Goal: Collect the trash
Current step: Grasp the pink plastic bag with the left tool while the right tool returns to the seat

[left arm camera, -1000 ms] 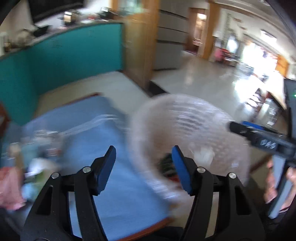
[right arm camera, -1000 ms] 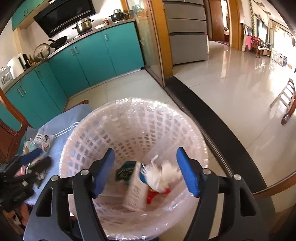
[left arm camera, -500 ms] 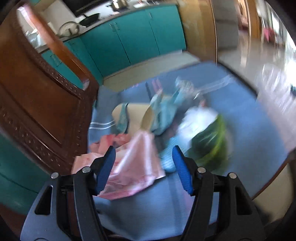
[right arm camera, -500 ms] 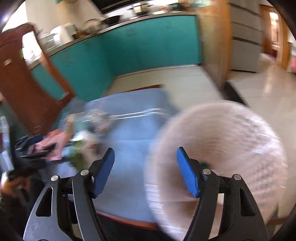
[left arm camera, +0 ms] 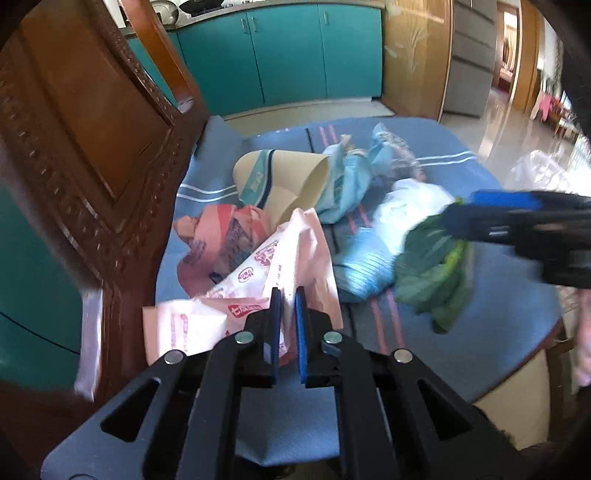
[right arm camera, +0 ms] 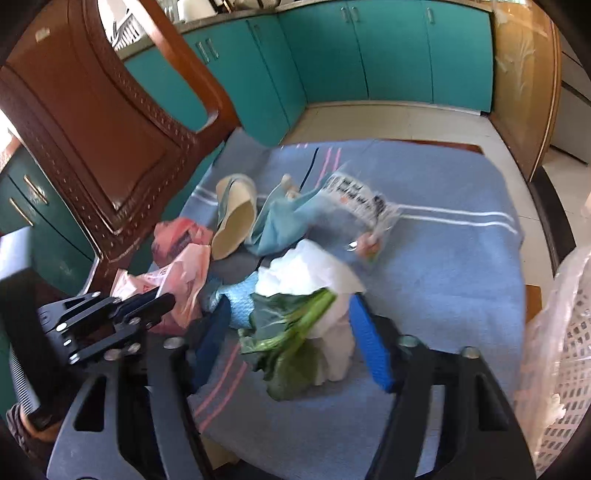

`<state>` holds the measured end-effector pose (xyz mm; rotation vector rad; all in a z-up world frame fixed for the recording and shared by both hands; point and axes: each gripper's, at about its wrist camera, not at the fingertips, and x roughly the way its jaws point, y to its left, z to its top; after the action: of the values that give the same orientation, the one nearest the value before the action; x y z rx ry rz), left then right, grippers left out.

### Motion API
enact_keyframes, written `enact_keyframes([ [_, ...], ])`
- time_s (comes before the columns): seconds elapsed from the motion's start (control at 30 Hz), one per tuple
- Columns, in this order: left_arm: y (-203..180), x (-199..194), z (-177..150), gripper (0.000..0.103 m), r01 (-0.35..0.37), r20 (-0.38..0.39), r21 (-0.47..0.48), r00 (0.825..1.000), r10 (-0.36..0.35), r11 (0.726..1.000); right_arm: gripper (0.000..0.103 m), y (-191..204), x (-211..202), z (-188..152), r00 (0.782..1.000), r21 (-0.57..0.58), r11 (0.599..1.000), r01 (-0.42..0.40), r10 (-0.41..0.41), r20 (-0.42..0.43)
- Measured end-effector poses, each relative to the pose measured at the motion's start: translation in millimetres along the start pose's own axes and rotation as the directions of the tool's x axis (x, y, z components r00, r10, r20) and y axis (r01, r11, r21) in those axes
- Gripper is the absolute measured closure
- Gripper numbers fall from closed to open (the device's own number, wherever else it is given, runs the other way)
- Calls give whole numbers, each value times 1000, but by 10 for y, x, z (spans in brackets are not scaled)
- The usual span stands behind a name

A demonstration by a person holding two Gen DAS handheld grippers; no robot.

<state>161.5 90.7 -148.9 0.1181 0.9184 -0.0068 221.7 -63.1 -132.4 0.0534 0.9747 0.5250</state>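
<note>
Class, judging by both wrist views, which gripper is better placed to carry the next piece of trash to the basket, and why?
Left. The left gripper is already shut on the pink wrapper, while the right gripper is open, only straddling the green leaves.

Premises: a home kitchen with a dining corner. A run of teal cabinets (right arm camera: 391, 51) with metal handles stands behind the table (right arm camera: 454, 258), under a worktop carrying pans (left arm camera: 192, 4) and a white dish rack (right arm camera: 127, 31). Beside the cabinets, to the right, a wooden partition (left arm camera: 417, 55) with a frosted leaf pattern, then grey drawer fronts (left arm camera: 469, 62). Beyond these, a glossy tiled floor (left arm camera: 517, 125) leads toward a bright room. A carved wooden chair (right arm camera: 110, 133) stands at the table's left side. The table carries a blue striped cloth (right arm camera: 443, 229). A white lattice basket (right arm camera: 565, 350) lined with plastic stands at the table's right edge.
</note>
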Motion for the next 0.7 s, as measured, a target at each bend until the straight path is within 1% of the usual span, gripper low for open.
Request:
enact_keyframes([
  [0.03,-11,-50,-22,94,11,11,-6,1000,-11,1000,60,23,32,-8,1000,-6,1000,10,-10,-10],
  [0.1,-52,-139,-52,94,27,29,-7,999,-27,1000,81,56,43,-46,1000,-14,1000,17,-18,-16],
  [0.2,-137,-343,-81,94,59,64,-2,996,-59,998,89,91,-51,-79,1000,-38,999,27,-27,9],
  [0.33,-243,-510,-29,94,102,97,10,990,-102,995,92,86,-293,-97,995,-66,995,71,-66,69],
  [0.47,-307,-593,-28,94,127,114,10,985,-127,992,93,-22,-525,-82,988,-46,994,102,-96,122],
  [0.63,-300,-628,-80,95,150,111,-11,983,-148,989,93,-184,-657,-62,978,-9,990,144,-141,152],
  [0.7,-280,-579,-95,94,161,99,-26,983,-158,987,93,-236,-630,-60,977,10,988,153,-153,148],
])
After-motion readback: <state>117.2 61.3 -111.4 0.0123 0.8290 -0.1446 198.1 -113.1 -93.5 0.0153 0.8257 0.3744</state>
